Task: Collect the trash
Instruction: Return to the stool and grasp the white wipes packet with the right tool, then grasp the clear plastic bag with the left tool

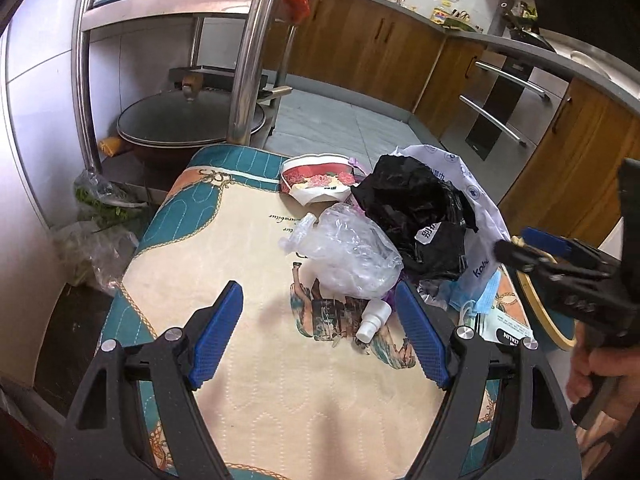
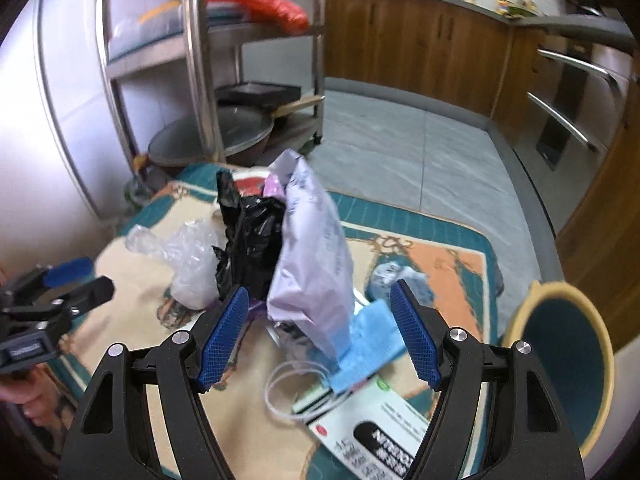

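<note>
Left wrist view is showing the left gripper [image 1: 320, 332] hovering with its jaws spread wide and gripping nothing, just short of the black plastic bag [image 1: 412, 208]. That bag is sitting in the middle of the trash pile on the quilted mat [image 1: 224, 264]. A clear plastic bag [image 1: 344, 252] is lying against its near-left side, a small white bottle [image 1: 374, 320] nearer still, a paper bowl [image 1: 316, 180] behind it, a white printed bag [image 1: 476, 216] to its right. The right gripper [image 2: 318, 332] is also hanging with jaws spread and gripping nothing, framing the white printed bag; a blue face mask [image 2: 368, 344] and a white carton [image 2: 376, 428] are lying nearer, a yellow-rimmed bin [image 2: 568, 368] farther right.
</note>
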### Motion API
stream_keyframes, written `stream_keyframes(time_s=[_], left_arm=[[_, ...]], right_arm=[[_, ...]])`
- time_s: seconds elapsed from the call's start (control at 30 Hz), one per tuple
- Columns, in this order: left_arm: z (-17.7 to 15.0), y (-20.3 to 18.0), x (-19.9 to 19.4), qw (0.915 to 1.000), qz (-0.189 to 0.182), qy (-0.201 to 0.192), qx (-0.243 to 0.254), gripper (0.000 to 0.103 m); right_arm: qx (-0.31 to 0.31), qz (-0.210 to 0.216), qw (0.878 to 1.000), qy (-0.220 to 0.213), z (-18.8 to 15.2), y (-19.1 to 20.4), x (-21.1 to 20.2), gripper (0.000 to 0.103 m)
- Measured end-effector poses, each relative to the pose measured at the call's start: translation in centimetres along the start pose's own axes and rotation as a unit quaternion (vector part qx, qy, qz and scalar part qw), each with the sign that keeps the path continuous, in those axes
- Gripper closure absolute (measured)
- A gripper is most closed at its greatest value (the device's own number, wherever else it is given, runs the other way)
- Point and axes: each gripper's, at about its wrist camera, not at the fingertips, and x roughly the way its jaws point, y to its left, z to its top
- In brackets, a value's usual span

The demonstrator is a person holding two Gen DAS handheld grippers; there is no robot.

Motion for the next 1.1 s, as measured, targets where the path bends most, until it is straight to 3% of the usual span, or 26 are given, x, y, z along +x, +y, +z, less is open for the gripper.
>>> stream_keyframes(time_s=[0.1,0.17,0.27,0.57,0.9,1.1], left_arm=[[-0.1,-0.2,0.2,1.0000,-0.002,0.003,0.003,0.026],[-0.2,-0.3,0.3,1.0000,-0.003,0.005,0.006,0.026],[-0.2,-0.5,0.4,0.9999,-0.004,0.008,0.007,0.026],[-0.5,-3.2,0.0,0.9984,-0.024,-0.006,0.051,0.026],[-0.7,-3.5,1.3,0.9977,-0.017,0.006,0.065,0.026],[0.4,-1.6,3.7,0.9996,-0.019,0.006,0.022,0.026]], right_arm=[[-0.019,-0.007,1.000,0.013,0.2,0.8,1.8,0.036],[-0.021,-0.012,0.999,0.023,0.2,1.0,2.8,0.056],[-0.014,-0.008,1.000,0.025,-0.1,0.5,3.2,0.071],[0.011,-0.002,1.000,-0.015,0.0,-0.8,0.8,0.089],[0.106,0.034,0.991,-0.080,-0.1,-4.5,-3.6,0.090],[0.145,0.047,0.983,-0.101,-1.5,-6.4,-6.5,0.090]])
